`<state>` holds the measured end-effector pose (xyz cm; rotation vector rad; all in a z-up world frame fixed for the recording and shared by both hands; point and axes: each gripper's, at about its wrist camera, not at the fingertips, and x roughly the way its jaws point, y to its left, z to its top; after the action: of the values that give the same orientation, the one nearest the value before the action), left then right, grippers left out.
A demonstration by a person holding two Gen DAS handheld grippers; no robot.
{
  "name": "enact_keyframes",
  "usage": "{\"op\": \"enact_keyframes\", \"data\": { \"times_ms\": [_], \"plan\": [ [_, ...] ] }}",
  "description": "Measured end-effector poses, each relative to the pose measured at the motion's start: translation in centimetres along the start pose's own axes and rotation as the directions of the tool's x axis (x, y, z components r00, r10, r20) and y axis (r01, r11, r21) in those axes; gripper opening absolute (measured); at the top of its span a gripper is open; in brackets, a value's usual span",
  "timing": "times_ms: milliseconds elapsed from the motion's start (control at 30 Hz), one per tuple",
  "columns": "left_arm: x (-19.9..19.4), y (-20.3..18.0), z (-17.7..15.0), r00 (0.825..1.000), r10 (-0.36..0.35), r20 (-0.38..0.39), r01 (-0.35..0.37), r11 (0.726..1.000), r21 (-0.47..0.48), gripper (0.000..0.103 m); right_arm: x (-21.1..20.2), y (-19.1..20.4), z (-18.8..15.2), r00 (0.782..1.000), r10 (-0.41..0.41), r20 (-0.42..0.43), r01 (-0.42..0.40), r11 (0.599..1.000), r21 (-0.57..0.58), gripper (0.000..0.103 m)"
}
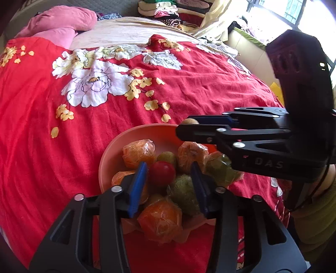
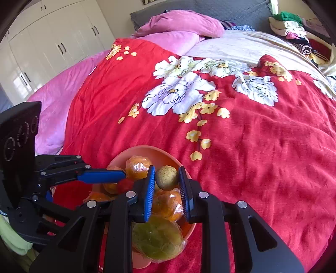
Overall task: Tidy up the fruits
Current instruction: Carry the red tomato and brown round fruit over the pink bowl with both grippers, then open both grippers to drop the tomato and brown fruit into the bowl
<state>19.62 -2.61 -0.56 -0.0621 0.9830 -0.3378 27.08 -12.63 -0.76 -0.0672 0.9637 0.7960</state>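
Observation:
A pink bowl (image 1: pixel 134 136) sits on the red flowered bedspread and holds several plastic-wrapped oranges (image 1: pixel 139 153), green fruits (image 1: pixel 184 193) and a small red fruit (image 1: pixel 162 173). My left gripper (image 1: pixel 168 184) is open above the bowl, its blue pads either side of the red fruit. My right gripper (image 2: pixel 167 184) is shut on a small brownish-green round fruit (image 2: pixel 167 177), held over the bowl (image 2: pixel 163 153). The right gripper also shows in the left wrist view (image 1: pixel 189 126), with the fruit peeking above its fingers.
The red bedspread (image 1: pixel 63 147) spreads far and left of the bowl. Pink pillows (image 1: pixel 61 21) lie at the head. Folded clothes (image 1: pixel 168 10) are stacked at the far side. White wardrobe doors (image 2: pixel 52 42) stand at left.

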Motion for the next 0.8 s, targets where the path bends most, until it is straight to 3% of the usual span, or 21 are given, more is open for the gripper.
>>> {"op": "enact_keyframes", "data": {
  "times_ms": [67, 400, 800],
  "plan": [
    [-0.7, -0.1, 0.0, 1.0, 0.006, 0.012, -0.006, 1.0, 0.003, 0.045, 0.2, 0.0, 0.1, 1.0, 0.008, -0.009, -0.008, 1.0, -0.001, 0.021],
    [-3.1, 0.8, -1.0, 0.999, 0.024, 0.046, -0.023, 1.0, -0.018, 0.052, 1.9, 0.2, 0.4, 0.998, 0.003, -0.067, -0.004, 1.0, -0.017, 0.022],
    [-4.4, 1.9, -2.0, 0.997, 0.048, 0.061, -0.045, 0.998, -0.054, 0.058, 2.6, 0.1, 0.2, 0.997, -0.011, -0.076, 0.01, 1.0, -0.004, 0.022]
  ]
}}
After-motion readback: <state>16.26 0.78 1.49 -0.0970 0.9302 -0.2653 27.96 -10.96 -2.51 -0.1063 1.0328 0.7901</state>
